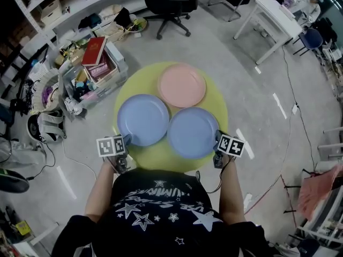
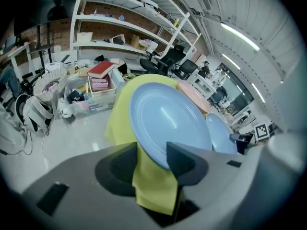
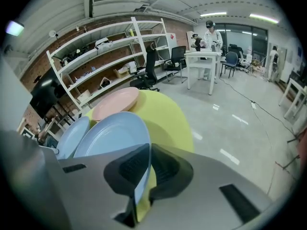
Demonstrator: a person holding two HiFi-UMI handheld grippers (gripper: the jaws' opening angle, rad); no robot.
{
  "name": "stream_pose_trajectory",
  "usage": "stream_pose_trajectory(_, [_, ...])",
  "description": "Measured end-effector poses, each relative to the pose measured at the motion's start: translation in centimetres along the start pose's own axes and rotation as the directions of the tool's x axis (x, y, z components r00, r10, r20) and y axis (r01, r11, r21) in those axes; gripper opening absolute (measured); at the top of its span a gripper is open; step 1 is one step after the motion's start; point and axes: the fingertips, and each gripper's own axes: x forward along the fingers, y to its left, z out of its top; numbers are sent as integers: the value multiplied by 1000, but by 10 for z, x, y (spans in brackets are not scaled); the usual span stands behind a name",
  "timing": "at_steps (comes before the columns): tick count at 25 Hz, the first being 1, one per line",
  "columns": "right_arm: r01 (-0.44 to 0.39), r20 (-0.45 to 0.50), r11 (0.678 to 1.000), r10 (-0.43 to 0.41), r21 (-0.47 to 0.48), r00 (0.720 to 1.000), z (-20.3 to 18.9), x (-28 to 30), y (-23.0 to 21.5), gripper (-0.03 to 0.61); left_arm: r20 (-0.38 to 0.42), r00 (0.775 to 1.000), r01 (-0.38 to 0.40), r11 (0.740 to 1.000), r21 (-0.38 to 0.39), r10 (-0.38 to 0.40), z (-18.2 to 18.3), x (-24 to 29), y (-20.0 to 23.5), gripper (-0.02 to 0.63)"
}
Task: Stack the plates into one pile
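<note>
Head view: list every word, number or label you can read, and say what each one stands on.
No text here can be read for certain.
Black shirt: white lettering among stars, too blurred to quote.
Red book: cover print too small to read.
Marker cubes: black and white square patterns, no words.
Left blue plate, right blue plate, pink plate: no print.
</note>
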Motion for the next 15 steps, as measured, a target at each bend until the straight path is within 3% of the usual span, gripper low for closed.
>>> stream_pose_trajectory(7, [-28, 44, 1000, 28, -6, 999, 15, -15, 9, 25, -30, 1000, 3, 1000, 3, -3, -2, 7, 2, 186])
stream_pose_trajectory(15, [-66, 114, 986, 84, -154, 990, 48, -45, 33, 26, -48, 998, 31, 1000, 0, -31, -3, 10, -1, 155])
